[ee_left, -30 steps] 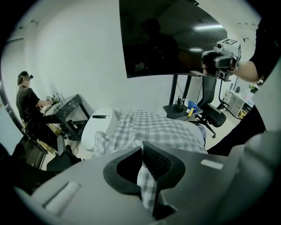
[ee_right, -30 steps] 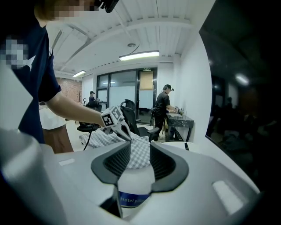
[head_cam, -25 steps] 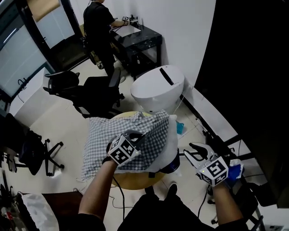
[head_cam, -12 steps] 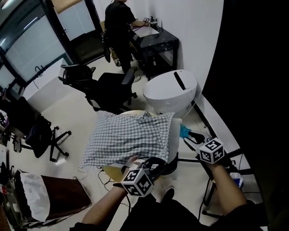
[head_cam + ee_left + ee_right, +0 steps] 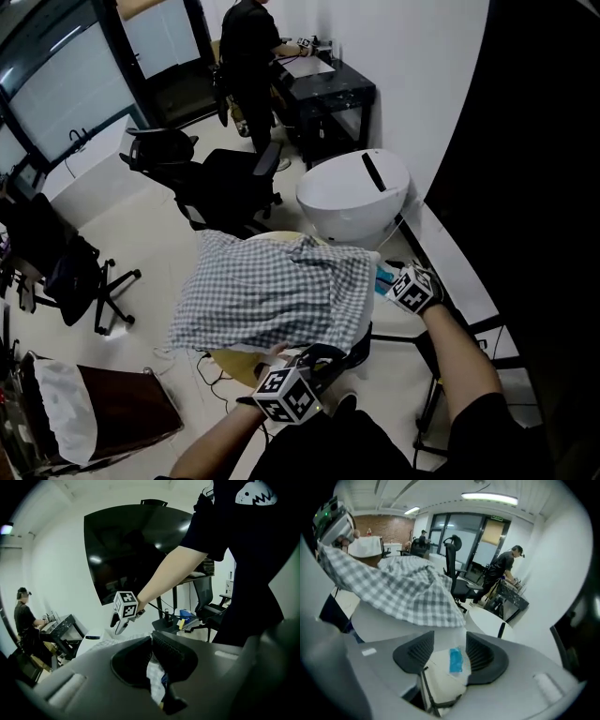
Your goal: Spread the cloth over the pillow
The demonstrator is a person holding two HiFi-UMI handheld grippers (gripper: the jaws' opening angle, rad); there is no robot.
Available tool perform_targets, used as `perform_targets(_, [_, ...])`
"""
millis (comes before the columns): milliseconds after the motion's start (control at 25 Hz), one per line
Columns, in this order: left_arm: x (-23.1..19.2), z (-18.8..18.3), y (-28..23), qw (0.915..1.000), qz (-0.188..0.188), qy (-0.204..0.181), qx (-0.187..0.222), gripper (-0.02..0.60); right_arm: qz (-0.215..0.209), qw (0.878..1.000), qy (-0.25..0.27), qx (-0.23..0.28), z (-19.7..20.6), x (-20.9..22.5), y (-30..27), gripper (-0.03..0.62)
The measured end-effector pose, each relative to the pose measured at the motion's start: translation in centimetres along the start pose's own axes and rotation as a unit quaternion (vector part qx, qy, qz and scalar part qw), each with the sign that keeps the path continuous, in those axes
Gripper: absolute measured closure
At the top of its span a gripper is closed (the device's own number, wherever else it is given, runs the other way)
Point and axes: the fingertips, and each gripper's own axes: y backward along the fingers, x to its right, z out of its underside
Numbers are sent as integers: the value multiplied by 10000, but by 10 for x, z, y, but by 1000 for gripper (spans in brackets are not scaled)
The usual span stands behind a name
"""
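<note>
A grey-and-white checked cloth (image 5: 272,291) lies over a white pillow (image 5: 389,616) on a round table. My left gripper (image 5: 298,358) is at the cloth's near edge and is shut on a strip of the cloth (image 5: 154,681). My right gripper (image 5: 392,277) is at the pillow's right end, just below the cloth's hanging hem (image 5: 417,606). Its jaws are opening, and a white corner with a blue tag (image 5: 455,660) sits between the pads without being pressed. The right gripper (image 5: 124,613) also shows in the left gripper view.
The round wooden table (image 5: 239,364) stands among office chairs (image 5: 230,187). Just beyond it is a white egg-shaped unit (image 5: 354,192). A person (image 5: 246,42) stands at a black desk far back. A brown bin with a white bag (image 5: 103,408) sits near left.
My left gripper came off the top of the cloth and down to its near edge. My right gripper moved in from the near right to the pillow's right end. The cloth now reaches further right.
</note>
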Motion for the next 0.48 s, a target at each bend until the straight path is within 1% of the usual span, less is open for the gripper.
perform_targets(80, [2, 3, 4, 10000, 47, -39, 29, 581, 71, 9980, 511, -354, 5, 5, -11, 370])
perform_targets(200, [2, 10, 11, 10000, 46, -43, -54, 581, 50, 9882, 1362, -704, 8, 10, -28, 370])
perform_targets(360, [-5, 14, 19, 9999, -110, 63, -100, 581, -65, 9744, 2096, -805, 13, 19, -56, 370])
perform_targets(480, [-12, 16, 19, 9992, -258, 276, -112, 581, -173, 9591, 2682, -891, 16, 24, -78, 372])
